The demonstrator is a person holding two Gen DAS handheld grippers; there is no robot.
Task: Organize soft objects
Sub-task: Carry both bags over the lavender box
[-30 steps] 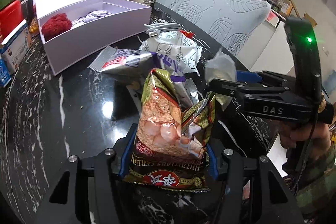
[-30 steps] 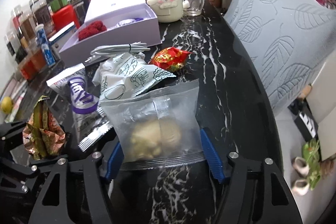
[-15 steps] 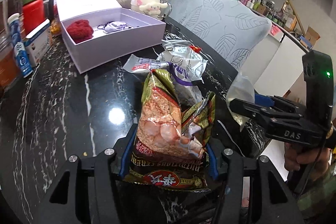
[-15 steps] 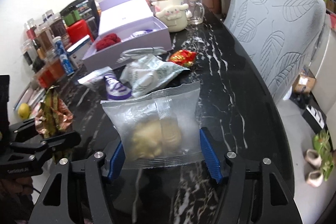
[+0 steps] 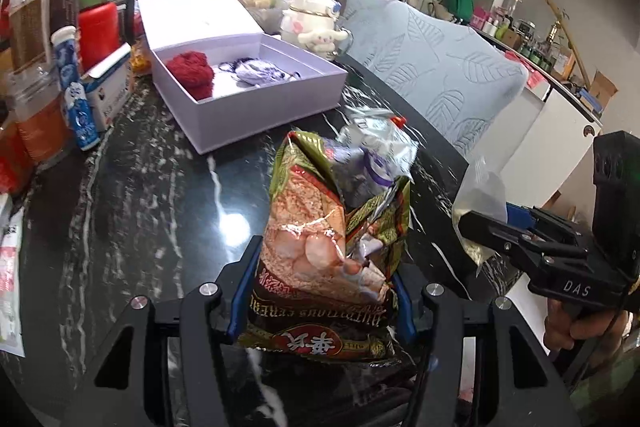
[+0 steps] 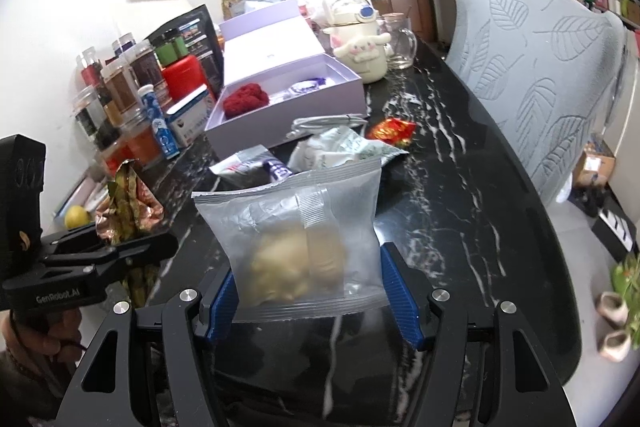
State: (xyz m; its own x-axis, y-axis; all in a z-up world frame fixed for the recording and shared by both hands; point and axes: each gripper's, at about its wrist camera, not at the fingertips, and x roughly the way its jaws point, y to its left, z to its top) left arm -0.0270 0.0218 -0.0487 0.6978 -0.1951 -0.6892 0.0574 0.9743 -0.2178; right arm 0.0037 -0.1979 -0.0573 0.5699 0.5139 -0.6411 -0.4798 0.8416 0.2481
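Note:
My left gripper (image 5: 320, 291) is shut on a green and brown cereal packet (image 5: 324, 247) and holds it above the black marble table (image 5: 140, 207). My right gripper (image 6: 308, 291) is shut on a clear pastry bag (image 6: 296, 239), also lifted. The right gripper shows at the right of the left wrist view (image 5: 476, 227); the left one shows at the left of the right wrist view (image 6: 160, 247). An open lilac box (image 5: 248, 99) holds a red knitted ball (image 5: 190, 69) and a purple pouch (image 5: 260, 73). More snack packets (image 6: 332, 151) lie on the table before the box.
Jars, a red tin and a blue tube (image 5: 74, 95) line the table's left edge. A white character kettle (image 6: 360, 43) and a glass mug (image 6: 400, 41) stand behind the box. A grey leaf-patterned chair (image 6: 540, 75) is at the right. A red candy packet (image 6: 392, 129) lies near the snacks.
Both grippers have pulled back and risen from the snack pile, each carrying its packet. The box and the pile look farther away.

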